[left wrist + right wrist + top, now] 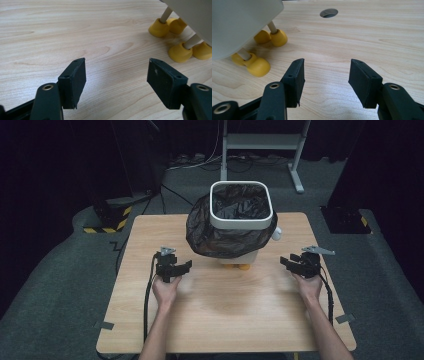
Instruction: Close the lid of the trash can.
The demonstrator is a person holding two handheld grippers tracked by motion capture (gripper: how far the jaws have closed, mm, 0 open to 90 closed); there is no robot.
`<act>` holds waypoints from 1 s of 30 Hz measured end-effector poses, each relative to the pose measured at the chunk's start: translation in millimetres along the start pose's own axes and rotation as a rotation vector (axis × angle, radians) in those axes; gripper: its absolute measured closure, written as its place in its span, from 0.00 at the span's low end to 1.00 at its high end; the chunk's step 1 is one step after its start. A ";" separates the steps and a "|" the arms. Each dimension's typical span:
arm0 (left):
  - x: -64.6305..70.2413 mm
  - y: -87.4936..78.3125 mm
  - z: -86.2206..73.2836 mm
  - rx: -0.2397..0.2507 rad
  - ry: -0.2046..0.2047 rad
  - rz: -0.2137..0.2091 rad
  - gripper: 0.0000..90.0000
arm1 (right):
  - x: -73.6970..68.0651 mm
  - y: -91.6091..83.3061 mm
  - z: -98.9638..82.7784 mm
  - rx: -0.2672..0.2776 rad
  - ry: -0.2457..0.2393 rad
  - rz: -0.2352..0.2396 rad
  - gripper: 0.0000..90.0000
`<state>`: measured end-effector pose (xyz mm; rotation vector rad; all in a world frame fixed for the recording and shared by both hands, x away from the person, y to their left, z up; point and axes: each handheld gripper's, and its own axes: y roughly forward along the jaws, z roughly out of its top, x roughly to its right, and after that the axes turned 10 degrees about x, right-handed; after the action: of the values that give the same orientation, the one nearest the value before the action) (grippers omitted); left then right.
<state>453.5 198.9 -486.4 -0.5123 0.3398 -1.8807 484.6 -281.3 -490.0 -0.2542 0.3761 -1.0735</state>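
Note:
A white bin (pixel 240 224) with a rounded square rim stands at the middle back of the wooden table (pixel 225 320). A black bag (pixel 220 232) lines it and hangs down over its left and front sides. Its yellow feet (pixel 178 51) (pixel 258 66) rest on the tabletop. My left gripper (pixel 181 268) is held low to the left of the bin, open, nothing between its jaws (pixel 116 72). To the right of the bin is my right gripper (pixel 287 262), open and empty as well (pixel 325 72). Both point inward at the bin's base.
A round hole (pixel 329 13) is cut in the tabletop beyond the bin. Grey tape tabs (pixel 345 318) mark the table's front corners. A white metal stand (pixel 260 142) and cables lie on the dark carpet behind. Black-and-yellow striped bases (pixel 107 217) flank the table.

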 end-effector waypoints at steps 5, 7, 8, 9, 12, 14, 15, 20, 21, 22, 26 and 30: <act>-4.1 1.7 -4.2 -0.009 -0.004 0.009 0.34 | 1.4 4.4 -2.9 -0.014 -0.006 -0.011 0.51; -6.0 2.8 -5.7 -0.010 -0.014 0.012 0.35 | 1.6 6.8 -4.7 -0.025 -0.005 -0.016 0.51; -6.7 3.7 -6.0 -0.008 -0.018 0.013 0.35 | 1.6 6.8 -4.7 -0.025 -0.005 -0.016 0.51; -7.3 4.7 -6.2 -0.006 -0.021 0.015 0.35 | 2.1 7.9 -5.4 -0.027 -0.010 -0.016 0.51; -8.0 8.3 -7.2 -0.009 -0.023 0.017 0.35 | 1.5 11.9 -7.5 -0.038 -0.012 -0.022 0.51; -8.5 10.9 -8.8 -0.018 -0.020 0.021 0.35 | 1.8 14.2 -8.9 -0.041 -0.017 -0.022 0.51; -8.3 12.6 -9.8 -0.025 -0.013 0.025 0.35 | 1.9 15.4 -9.7 -0.047 -0.015 -0.024 0.51; -7.8 19.5 -15.3 -0.064 0.021 0.045 0.35 | 4.2 21.2 -14.5 -0.069 -0.001 -0.033 0.51; -7.8 19.5 -15.3 -0.064 0.021 0.045 0.36 | 4.2 21.2 -14.5 -0.069 -0.001 -0.033 0.51; -8.8 21.0 -15.9 -0.063 0.015 0.047 0.36 | 4.6 22.1 -15.3 -0.075 -0.003 -0.034 0.51; -9.7 25.4 -18.6 -0.081 0.032 0.068 0.35 | 5.7 26.3 -18.3 -0.091 -0.007 -0.046 0.51; -10.7 28.0 -20.1 -0.080 0.030 0.086 0.35 | 7.5 29.6 -21.5 -0.109 -0.009 -0.062 0.51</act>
<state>469.3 198.8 -518.9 -0.5162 0.4517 -1.7988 502.5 -274.9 -522.1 -0.3696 0.4220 -1.1139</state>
